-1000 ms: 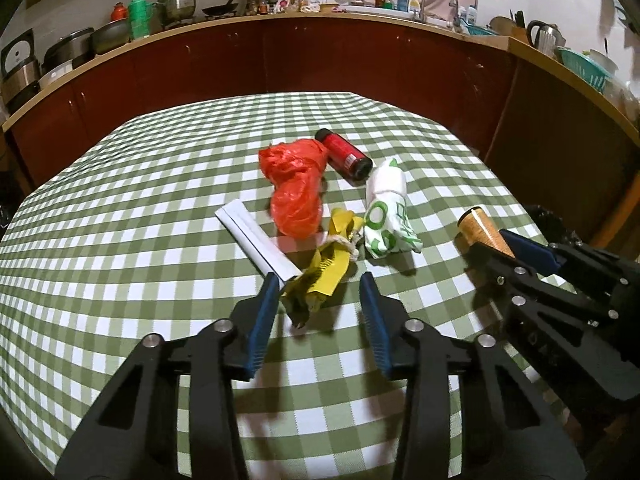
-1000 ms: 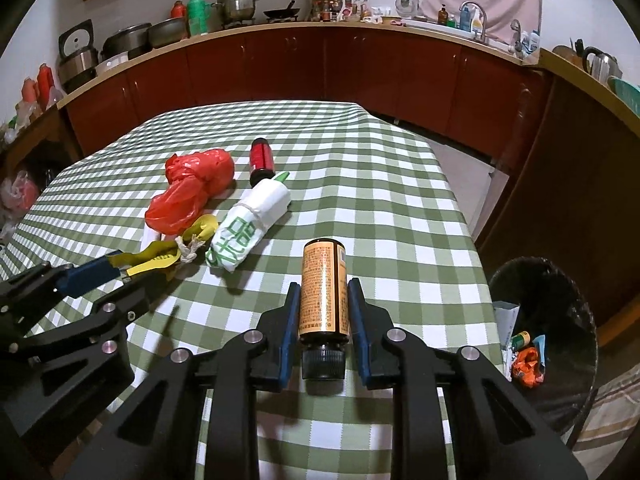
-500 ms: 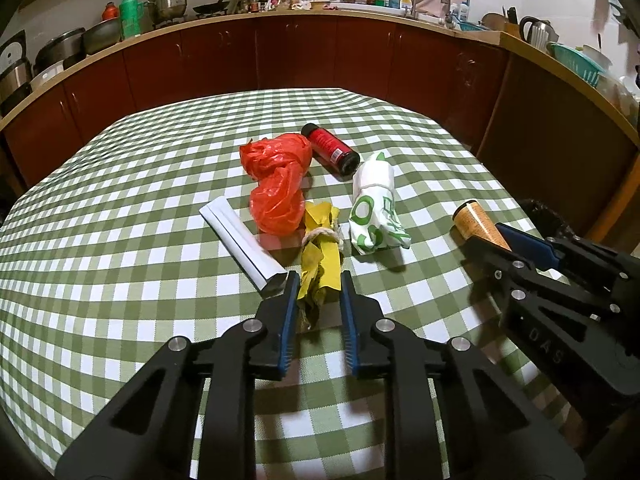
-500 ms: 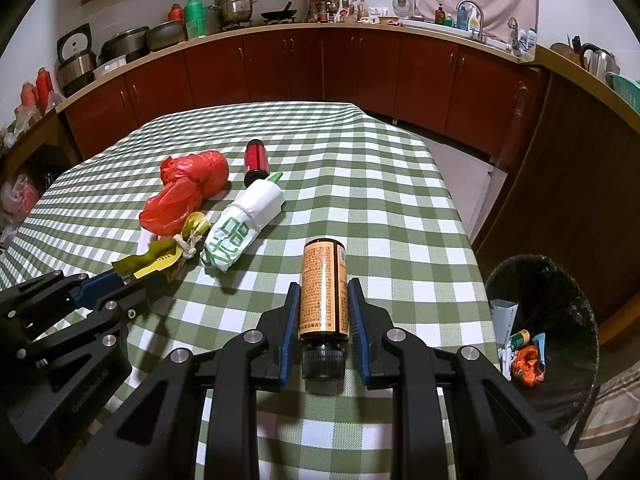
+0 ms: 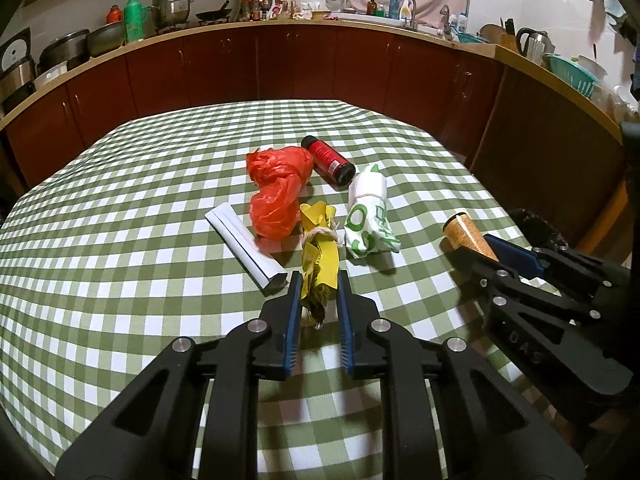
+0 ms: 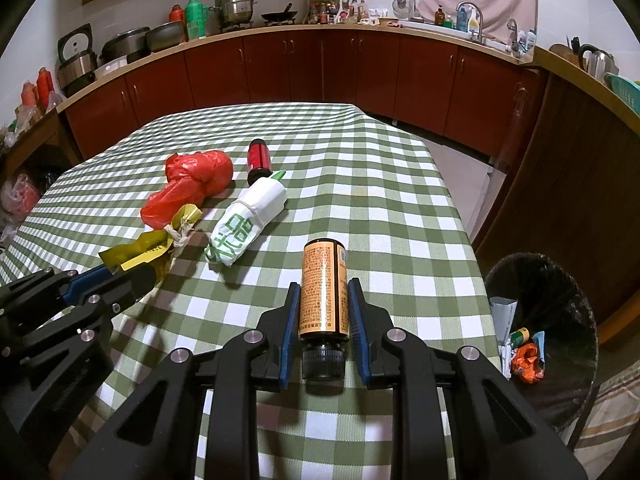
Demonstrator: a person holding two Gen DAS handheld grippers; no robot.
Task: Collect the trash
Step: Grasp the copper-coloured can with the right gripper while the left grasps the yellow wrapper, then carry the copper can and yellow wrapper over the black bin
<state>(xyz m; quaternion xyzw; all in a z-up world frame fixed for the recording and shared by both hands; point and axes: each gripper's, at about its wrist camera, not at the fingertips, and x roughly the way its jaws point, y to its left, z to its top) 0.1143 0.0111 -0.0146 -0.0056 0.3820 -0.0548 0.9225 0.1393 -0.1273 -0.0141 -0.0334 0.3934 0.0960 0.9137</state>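
Observation:
My left gripper [image 5: 319, 280] is shut on the near end of a yellow wrapper tied with string [image 5: 320, 256], which shows in the right wrist view [image 6: 152, 246] too. My right gripper [image 6: 323, 290] is shut on an orange bottle [image 6: 323, 290] with a black cap, held above the table; it shows in the left wrist view [image 5: 468, 234] at the right. On the green checked tablecloth [image 5: 120, 220] lie a red plastic bag [image 5: 278, 194], a red can [image 5: 328, 159], a white-and-green bag [image 5: 370, 212] and a white folded box [image 5: 244, 244].
A black trash bin [image 6: 560, 312] with some trash inside stands on the floor beyond the table's right edge. Dark red kitchen cabinets [image 6: 320, 68] with pots and bottles on the counter run along the far wall.
My left gripper moved forward and closed on the yellow wrapper. The right gripper kept hold of the orange bottle and barely moved.

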